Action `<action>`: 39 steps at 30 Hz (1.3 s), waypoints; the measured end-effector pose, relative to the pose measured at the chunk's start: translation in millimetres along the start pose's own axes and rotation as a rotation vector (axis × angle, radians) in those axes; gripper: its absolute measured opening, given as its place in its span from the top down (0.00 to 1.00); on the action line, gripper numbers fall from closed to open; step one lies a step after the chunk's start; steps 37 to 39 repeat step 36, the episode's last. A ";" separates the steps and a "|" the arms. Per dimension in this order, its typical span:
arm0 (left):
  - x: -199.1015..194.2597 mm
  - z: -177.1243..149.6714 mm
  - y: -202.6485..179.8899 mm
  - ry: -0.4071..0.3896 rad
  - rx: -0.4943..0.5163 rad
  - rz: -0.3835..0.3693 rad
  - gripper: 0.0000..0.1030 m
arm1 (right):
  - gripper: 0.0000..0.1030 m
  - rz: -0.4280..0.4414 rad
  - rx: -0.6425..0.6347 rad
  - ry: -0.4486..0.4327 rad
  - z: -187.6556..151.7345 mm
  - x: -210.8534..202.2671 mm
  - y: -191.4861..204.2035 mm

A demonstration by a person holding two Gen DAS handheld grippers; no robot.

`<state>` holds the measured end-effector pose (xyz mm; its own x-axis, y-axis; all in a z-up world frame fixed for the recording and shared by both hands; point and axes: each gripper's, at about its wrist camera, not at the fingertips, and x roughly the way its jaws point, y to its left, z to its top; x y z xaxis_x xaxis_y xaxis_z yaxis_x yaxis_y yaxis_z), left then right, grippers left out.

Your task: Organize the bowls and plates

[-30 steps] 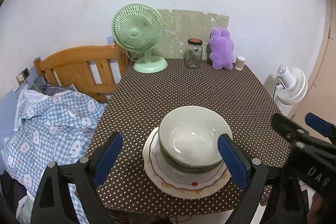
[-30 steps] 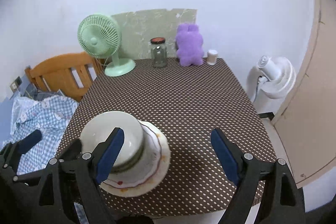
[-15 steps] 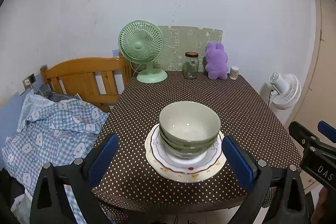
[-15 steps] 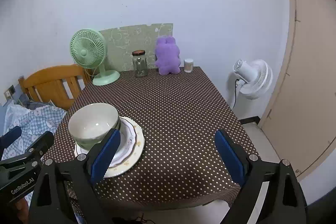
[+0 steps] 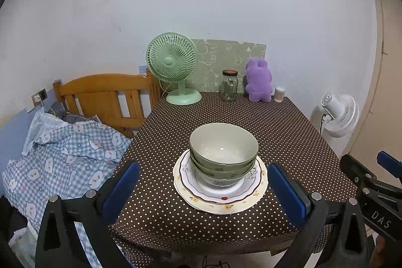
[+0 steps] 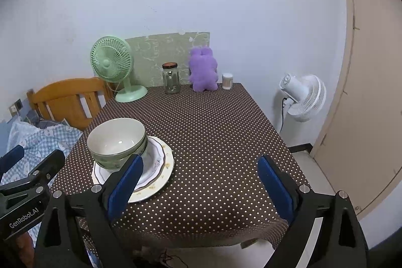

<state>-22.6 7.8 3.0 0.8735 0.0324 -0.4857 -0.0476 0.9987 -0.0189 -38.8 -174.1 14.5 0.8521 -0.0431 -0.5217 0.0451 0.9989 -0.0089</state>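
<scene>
Both grippers are farther back from the table now than a second ago, so the dishes look smaller and lie ahead of the pads, not between them. Both sets of jaws have just been opening, with nothing between them.

From the left wrist, the left gripper (image 5: 201,190) stands wide open and holds nothing. Its blue pads (image 5: 120,189) sit low, one at each side of the picture. The plates (image 5: 221,197) lie just past the pads, near the front edge of the table (image 5: 289,132). Two plates are stacked, a white one with a dark rim on a cream one with small flowers. Two green bowls (image 5: 223,155) sit nested on the top plate. The top bowl is pale inside and has nothing in it. At the far end of the table stand a green fan (image 5: 173,67), a jar (image 5: 229,86) with a dark lid, a purple toy (image 5: 258,81) and a small white cup (image 5: 279,94). I cannot tell what is in the jar. The right gripper (image 5: 374,182) pokes in at the right edge. A bed (image 5: 62,157) with a checked blue cover is at the left.

From the right wrist, the right gripper (image 6: 201,182) is wide open too and holds nothing. The bowls (image 6: 116,142) and plates (image 6: 160,167) lie to the left, and the left pad (image 6: 125,186) hides part of the plates. Bare table lies between the pads. The left gripper (image 6: 30,175) shows at the left edge. A white fan (image 6: 304,97) stands on the floor at the right, near a door (image 6: 371,67).
</scene>
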 end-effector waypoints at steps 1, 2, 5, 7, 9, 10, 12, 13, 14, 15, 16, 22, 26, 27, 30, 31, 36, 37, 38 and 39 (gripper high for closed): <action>-0.2 -0.3 0.0 0.003 0.001 0.000 0.00 | 0.08 0.001 -0.005 -0.001 -0.3 -0.3 0.7; -0.9 -0.2 -0.7 0.002 0.000 -0.002 0.00 | 0.08 0.002 -0.009 -0.002 -0.3 -0.7 1.1; -2.0 -0.3 -2.3 0.003 -0.002 -0.005 0.00 | 0.07 0.005 -0.017 -0.004 0.3 -1.6 1.3; -2.6 -0.2 -3.6 0.005 -0.002 -0.005 0.00 | 0.07 0.006 -0.017 -0.003 0.5 -1.4 0.4; -3.3 -0.6 -4.7 0.006 -0.002 -0.007 0.00 | 0.06 0.005 -0.014 0.000 0.2 -1.7 -0.9; -3.6 -0.8 -5.3 0.006 -0.002 -0.011 0.00 | 0.06 0.004 -0.014 0.001 -0.2 -1.8 -1.4; -3.9 -1.5 -7.4 0.009 -0.004 -0.012 0.00 | 0.06 0.003 -0.016 0.005 -1.0 -2.0 -1.8; -4.1 -2.0 -8.0 0.010 -0.004 -0.016 0.00 | 0.06 0.001 -0.017 0.007 -1.7 -2.4 -2.1; -4.2 -2.1 -9.0 0.011 -0.004 -0.016 0.00 | 0.06 -0.001 -0.017 0.008 -2.2 -2.6 -3.0; -4.3 -2.1 -9.4 0.012 -0.005 -0.017 0.00 | 0.06 -0.003 -0.017 0.011 -2.4 -2.4 -3.7; -3.9 -2.0 -9.6 0.014 -0.006 -0.018 0.00 | 0.06 -0.003 -0.016 0.012 -2.8 -2.4 -4.2; -0.1 -2.7 -10.9 0.035 -0.013 -0.017 0.00 | 0.06 -0.006 -0.019 0.021 -3.4 -1.0 -5.5; 0.1 -3.0 -10.7 0.039 -0.014 -0.014 0.00 | 0.06 -0.004 -0.019 0.026 -3.1 0.6 -6.1; 0.3 -3.1 -10.9 0.040 -0.013 -0.013 0.00 | 0.06 -0.005 -0.018 0.029 -3.4 1.1 -6.0; 0.4 -3.8 -10.8 0.044 -0.012 -0.011 0.00 | 0.06 -0.004 -0.017 0.034 -3.7 1.3 -6.6; 0.7 -3.7 -10.6 0.045 -0.013 -0.012 0.00 | 0.06 -0.005 -0.017 0.035 -3.7 1.4 -6.5; 2.3 -4.7 -11.4 0.052 -0.015 -0.013 0.00 | 0.06 -0.011 -0.022 0.043 -4.2 1.9 -6.0; 2.3 -4.7 -11.4 0.052 -0.015 -0.013 0.00 | 0.06 -0.011 -0.022 0.043 -4.2 1.9 -6.0; 2.3 -4.7 -11.4 0.052 -0.015 -0.013 0.00 | 0.06 -0.011 -0.022 0.043 -4.2 1.9 -6.0; 2.3 -4.7 -11.4 0.052 -0.015 -0.013 0.00 | 0.06 -0.011 -0.022 0.043 -4.2 1.9 -6.0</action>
